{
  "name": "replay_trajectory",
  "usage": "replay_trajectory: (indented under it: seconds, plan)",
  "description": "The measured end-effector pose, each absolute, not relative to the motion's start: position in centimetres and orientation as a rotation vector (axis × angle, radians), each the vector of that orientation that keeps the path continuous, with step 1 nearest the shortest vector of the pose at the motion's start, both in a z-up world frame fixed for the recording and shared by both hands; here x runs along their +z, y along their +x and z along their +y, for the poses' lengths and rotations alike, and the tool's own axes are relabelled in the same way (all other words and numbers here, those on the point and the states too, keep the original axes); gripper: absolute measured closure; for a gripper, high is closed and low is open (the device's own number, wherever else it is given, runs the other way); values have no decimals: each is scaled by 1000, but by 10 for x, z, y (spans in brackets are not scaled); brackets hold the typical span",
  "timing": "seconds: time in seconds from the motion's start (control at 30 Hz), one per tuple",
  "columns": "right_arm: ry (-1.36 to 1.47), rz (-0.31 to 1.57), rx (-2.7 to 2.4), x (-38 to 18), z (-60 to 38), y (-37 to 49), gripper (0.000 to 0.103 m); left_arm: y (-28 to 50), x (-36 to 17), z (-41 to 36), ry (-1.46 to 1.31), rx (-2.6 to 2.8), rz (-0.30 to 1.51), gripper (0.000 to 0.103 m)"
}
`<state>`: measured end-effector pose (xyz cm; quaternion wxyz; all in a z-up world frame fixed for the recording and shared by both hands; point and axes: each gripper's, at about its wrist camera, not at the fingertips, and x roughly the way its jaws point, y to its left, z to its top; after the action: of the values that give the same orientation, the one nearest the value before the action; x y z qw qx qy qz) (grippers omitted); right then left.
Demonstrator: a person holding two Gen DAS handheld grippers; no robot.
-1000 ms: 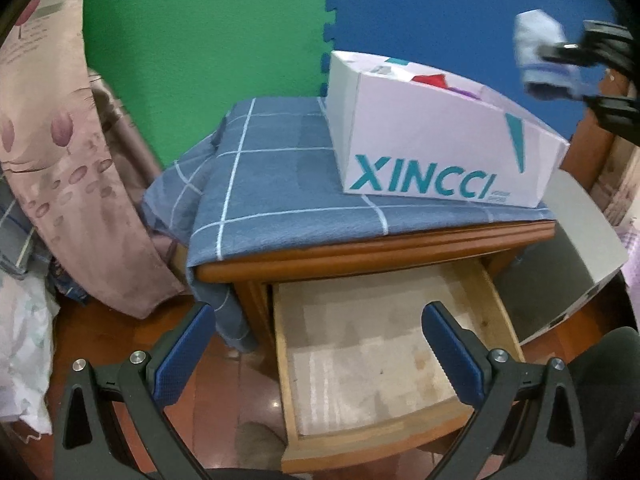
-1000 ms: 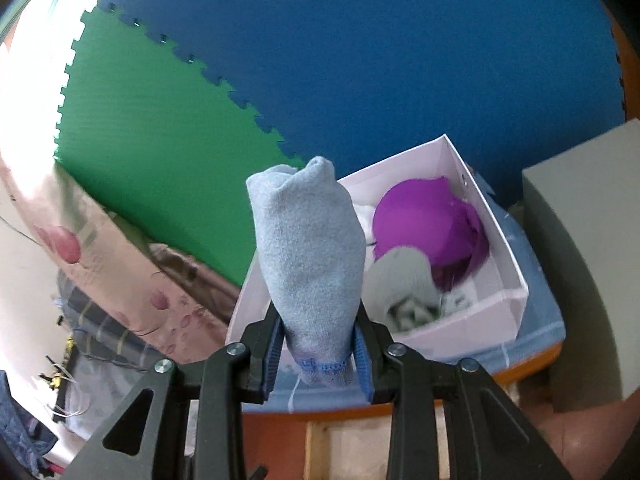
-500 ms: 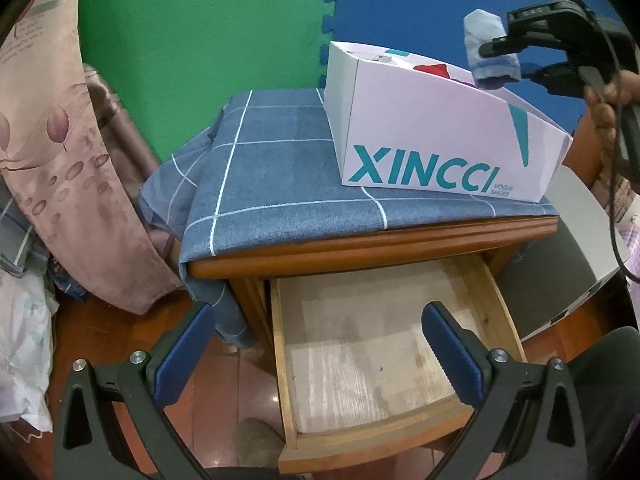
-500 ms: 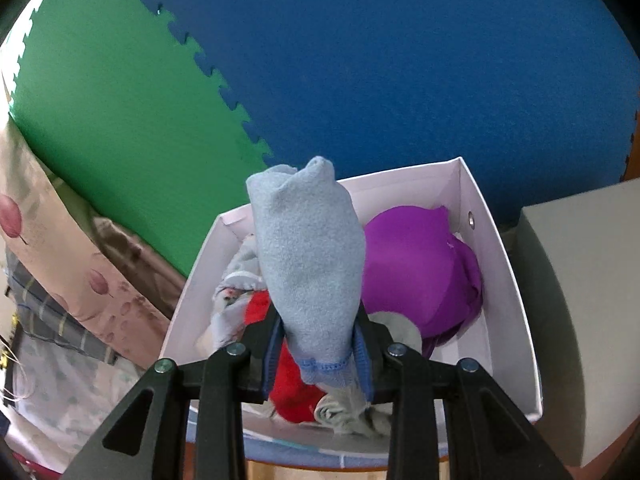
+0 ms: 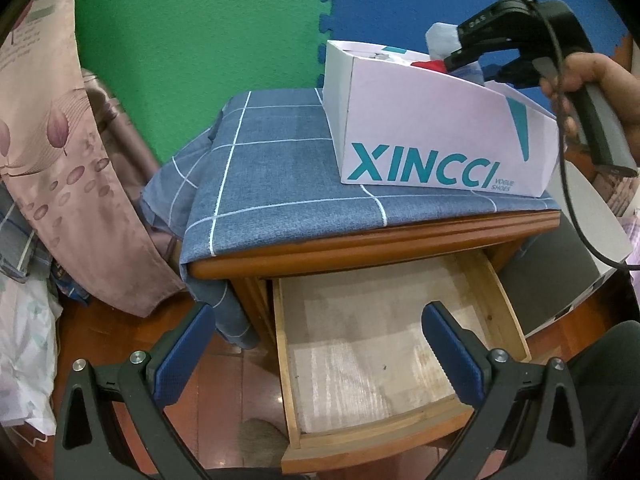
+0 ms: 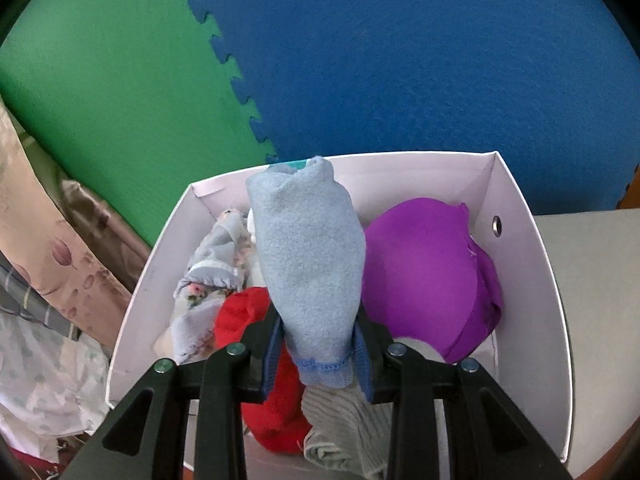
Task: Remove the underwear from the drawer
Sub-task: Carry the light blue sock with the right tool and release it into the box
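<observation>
My right gripper (image 6: 318, 344) is shut on a rolled light-blue piece of underwear (image 6: 308, 260), held over the open white shoe box (image 6: 532, 280). The box holds purple (image 6: 432, 280), red (image 6: 240, 320), floral (image 6: 212, 276) and grey (image 6: 344, 432) garments. In the left wrist view the right gripper (image 5: 460, 54) and the light-blue roll (image 5: 440, 40) sit just above the box (image 5: 420, 120), a hand (image 5: 600, 80) on the handle. My left gripper (image 5: 316, 344) stands open above the pulled-out wooden drawer (image 5: 384, 444), whose paper-lined bottom shows no clothes.
The box stands on a wooden nightstand (image 5: 360, 244) covered by a blue checked cloth (image 5: 280, 168). Green and blue foam mats (image 5: 200, 20) line the wall. A pinkish curtain (image 5: 60, 160) hangs at left; a grey box (image 5: 580, 264) stands at right.
My right gripper has carried the light-blue roll leftward and down until it sits just over the box. The left gripper and the drawer have stayed put.
</observation>
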<state>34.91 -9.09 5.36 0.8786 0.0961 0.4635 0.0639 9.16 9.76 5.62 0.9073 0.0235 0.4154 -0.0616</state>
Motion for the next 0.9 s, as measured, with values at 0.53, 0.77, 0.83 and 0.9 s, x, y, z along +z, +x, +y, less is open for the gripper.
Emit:
replay_trajectory:
  seconds: [0.53, 0.77, 0.83, 0.9]
  plan:
    - [250, 934, 87, 42, -98, 349, 68, 91, 57, 96, 59, -124, 857, 0]
    - [262, 840, 123, 57, -102, 338, 66, 91, 55, 95, 70, -122, 859, 0]
    - [255, 810, 130, 64, -103, 334, 66, 91, 55, 94, 73, -123, 858, 0]
    - [246, 785, 135, 71, -103, 330, 66, 91, 54, 93, 79, -121, 860, 0]
